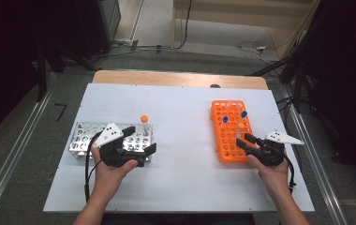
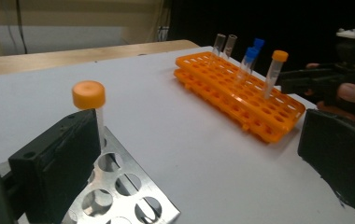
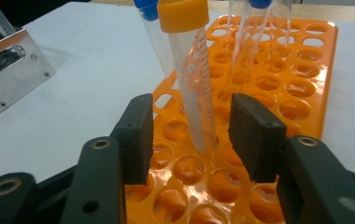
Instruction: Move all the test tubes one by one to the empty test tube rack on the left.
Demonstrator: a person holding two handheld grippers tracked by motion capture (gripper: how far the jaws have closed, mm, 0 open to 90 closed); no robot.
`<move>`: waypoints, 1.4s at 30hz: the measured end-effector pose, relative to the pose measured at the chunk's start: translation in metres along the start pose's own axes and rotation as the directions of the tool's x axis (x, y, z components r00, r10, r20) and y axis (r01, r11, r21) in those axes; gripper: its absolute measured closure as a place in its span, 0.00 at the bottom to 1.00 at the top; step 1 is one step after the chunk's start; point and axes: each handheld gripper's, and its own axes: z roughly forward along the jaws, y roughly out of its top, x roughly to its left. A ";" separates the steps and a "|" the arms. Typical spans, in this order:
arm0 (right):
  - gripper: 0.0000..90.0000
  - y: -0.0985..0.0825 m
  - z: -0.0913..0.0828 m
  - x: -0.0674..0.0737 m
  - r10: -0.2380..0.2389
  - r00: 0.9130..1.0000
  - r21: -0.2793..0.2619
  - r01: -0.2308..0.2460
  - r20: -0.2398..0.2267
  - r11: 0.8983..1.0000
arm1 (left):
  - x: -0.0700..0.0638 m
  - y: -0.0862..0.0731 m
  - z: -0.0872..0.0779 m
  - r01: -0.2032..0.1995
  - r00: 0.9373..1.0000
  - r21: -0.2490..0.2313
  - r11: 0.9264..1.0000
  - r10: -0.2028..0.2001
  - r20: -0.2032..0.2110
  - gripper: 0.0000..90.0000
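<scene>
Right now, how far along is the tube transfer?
Done: one orange-capped tube stands in the metal rack, with the left tongs open beside it. In hand: the right tongs straddle a second orange-capped tube in the orange rack, pads not yet touching. Left: two blue-capped tubes and two uncapped ones.

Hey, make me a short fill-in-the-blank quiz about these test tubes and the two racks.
1. The tube between the right hand-held gripper jaws has an ___ cap.
2. That tube stands in the ___ plastic rack.
3. The metal rack holds ___ tube.
4. The left hand-held gripper jaws are ___.

Missing words: orange; orange; one; open
</scene>
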 end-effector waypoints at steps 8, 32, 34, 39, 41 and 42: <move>0.62 -0.001 0.017 -0.001 -0.003 0.999 0.044 0.001 0.040 0.999 | -0.005 -0.012 -0.004 0.017 1.000 -0.003 1.000 -0.017 -0.001 0.00; 0.81 0.004 0.002 0.012 -0.081 0.987 -0.065 0.090 0.136 0.994 | -0.011 -0.018 -0.002 0.009 1.000 -0.005 1.000 -0.009 0.008 0.00; 0.81 0.006 -0.003 0.014 -0.079 0.988 -0.087 0.092 0.134 0.992 | -0.013 -0.017 -0.001 0.006 1.000 -0.006 1.000 -0.006 0.013 0.00; 0.81 0.010 -0.012 0.023 -0.080 0.992 -0.112 0.090 0.095 0.990 | -0.016 -0.015 0.000 -0.001 1.000 -0.006 1.000 0.001 0.020 0.00; 0.81 0.010 -0.014 0.027 -0.082 0.994 -0.117 0.090 0.070 0.989 | -0.017 -0.014 0.000 0.002 1.000 -0.008 1.000 -0.002 0.023 0.00; 0.81 0.010 -0.014 0.030 -0.086 0.995 -0.118 0.092 0.059 0.989 | -0.017 -0.014 0.000 0.000 1.000 -0.011 1.000 0.001 0.023 0.00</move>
